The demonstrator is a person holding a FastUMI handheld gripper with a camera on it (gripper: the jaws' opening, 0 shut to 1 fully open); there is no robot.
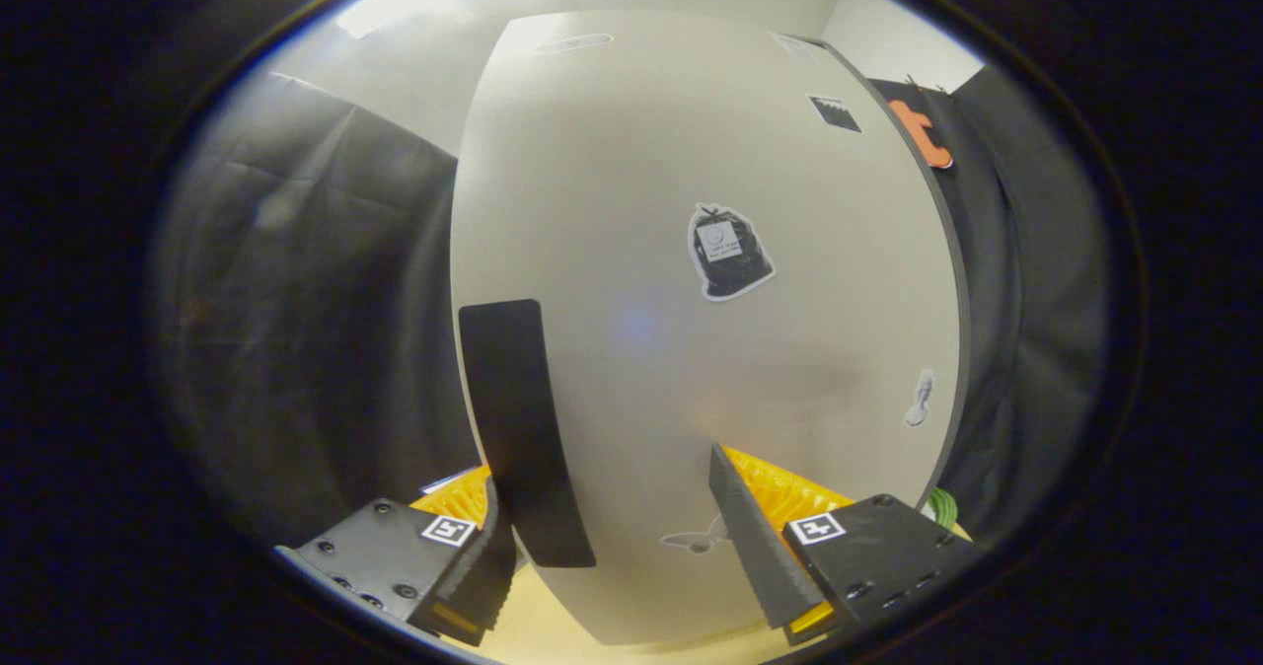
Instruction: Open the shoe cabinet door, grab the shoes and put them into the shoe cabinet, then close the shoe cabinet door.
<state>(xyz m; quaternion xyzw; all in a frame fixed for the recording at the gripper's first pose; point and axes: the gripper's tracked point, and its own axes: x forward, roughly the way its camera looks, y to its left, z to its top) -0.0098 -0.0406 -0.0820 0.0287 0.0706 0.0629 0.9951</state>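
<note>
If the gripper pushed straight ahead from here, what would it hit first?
Most likely the cabinet door, whose pale face spans the gap between the open gripper fingers. The dark handle strip sits just ahead of the left finger and might touch first; depth is unclear.

Your tool (pixel 617 537) sits spread wide against the cabinet door (pixel 710 349), and the door's dark handle (pixel 518 418) covers part of the left finger (pixel 474 566). The door hides the cabinet's inside. The 2 stickers near the door's lower edge are too small to make out. A green thing (pixel 942 507) behind the right finger is mostly hidden.
</note>
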